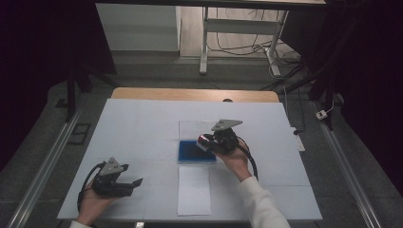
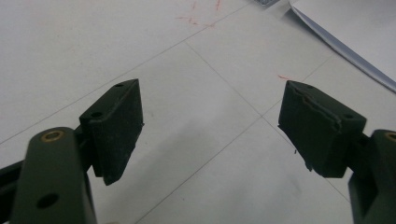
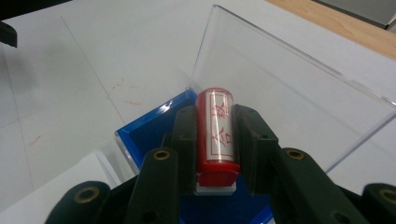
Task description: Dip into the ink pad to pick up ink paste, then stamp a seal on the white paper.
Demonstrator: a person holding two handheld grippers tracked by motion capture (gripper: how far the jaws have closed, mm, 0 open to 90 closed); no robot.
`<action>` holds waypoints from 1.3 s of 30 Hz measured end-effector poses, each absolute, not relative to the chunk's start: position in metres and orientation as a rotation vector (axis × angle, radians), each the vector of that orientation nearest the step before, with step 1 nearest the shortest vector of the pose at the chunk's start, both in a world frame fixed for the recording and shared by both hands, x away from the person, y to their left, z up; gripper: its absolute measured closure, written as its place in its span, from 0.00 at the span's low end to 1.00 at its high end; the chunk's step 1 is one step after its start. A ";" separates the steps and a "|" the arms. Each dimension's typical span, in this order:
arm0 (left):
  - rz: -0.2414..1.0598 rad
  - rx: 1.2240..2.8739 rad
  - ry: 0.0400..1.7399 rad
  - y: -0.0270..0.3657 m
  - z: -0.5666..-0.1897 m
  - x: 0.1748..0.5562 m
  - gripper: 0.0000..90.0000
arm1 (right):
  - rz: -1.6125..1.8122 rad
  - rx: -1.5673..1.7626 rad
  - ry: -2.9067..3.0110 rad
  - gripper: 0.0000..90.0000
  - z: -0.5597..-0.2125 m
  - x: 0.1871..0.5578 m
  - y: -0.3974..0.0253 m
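A red cylindrical stamp (image 3: 214, 133) with red characters on a pale label sits clamped between the two black jaws of the right gripper (image 3: 215, 140), which have closed in on its sides until they press against it. The stamp lies along the jaws, its far end pointing forward and its squared red base with a pale foot toward the gripper body. It is held directly above the blue ink pad (image 3: 154, 128), a shallow blue tray; whether the stamp touches the pad's surface cannot be told. In the high view the right gripper (image 1: 209, 141) hangs over the pad's (image 1: 190, 152) right part, with the person's right hand (image 1: 235, 159) and white sleeve (image 1: 261, 204) reaching in from below.

The pad's clear lid (image 3: 289, 88) stands open just behind the pad, tilted back. Just in front of the pad, on the person's side, lies a white sheet of paper (image 1: 194, 190), its short edge near the pad. All of this rests on a white table cover (image 1: 142, 123), marked with faint red smudges (image 3: 123, 88) to the left of the pad.

Well to the left of the pad and nearer the person, the left gripper (image 1: 130, 183) is held in the left hand (image 1: 92, 204) low over the bare cover. Its jaws stand wide apart with nothing between them, only the white surface (image 2: 210, 116) below; a corner of the paper (image 2: 355, 37) shows beyond them.
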State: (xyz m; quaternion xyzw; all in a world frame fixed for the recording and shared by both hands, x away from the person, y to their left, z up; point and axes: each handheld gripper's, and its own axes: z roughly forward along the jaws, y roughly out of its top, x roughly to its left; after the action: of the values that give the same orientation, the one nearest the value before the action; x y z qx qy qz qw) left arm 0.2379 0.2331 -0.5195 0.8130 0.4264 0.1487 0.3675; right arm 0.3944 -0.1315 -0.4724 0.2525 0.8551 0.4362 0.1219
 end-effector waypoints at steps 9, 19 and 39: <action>0.386 2.089 1.091 0.232 -0.519 0.237 0.24 | 1.307 0.695 2.474 0.77 -0.461 0.385 -0.137; 0.391 2.091 1.085 0.232 -0.518 0.236 0.24 | 1.328 0.680 2.489 0.77 -0.457 0.377 -0.140; 0.398 2.092 1.082 0.231 -0.518 0.236 0.24 | 1.343 0.610 2.523 0.77 -0.458 0.346 -0.147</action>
State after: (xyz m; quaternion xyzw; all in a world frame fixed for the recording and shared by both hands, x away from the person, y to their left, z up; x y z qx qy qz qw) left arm 0.2357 0.2305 -0.5177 0.8146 0.4211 0.1550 0.3675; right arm 0.3455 -0.1475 -0.4576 0.2076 0.8580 0.4569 0.1093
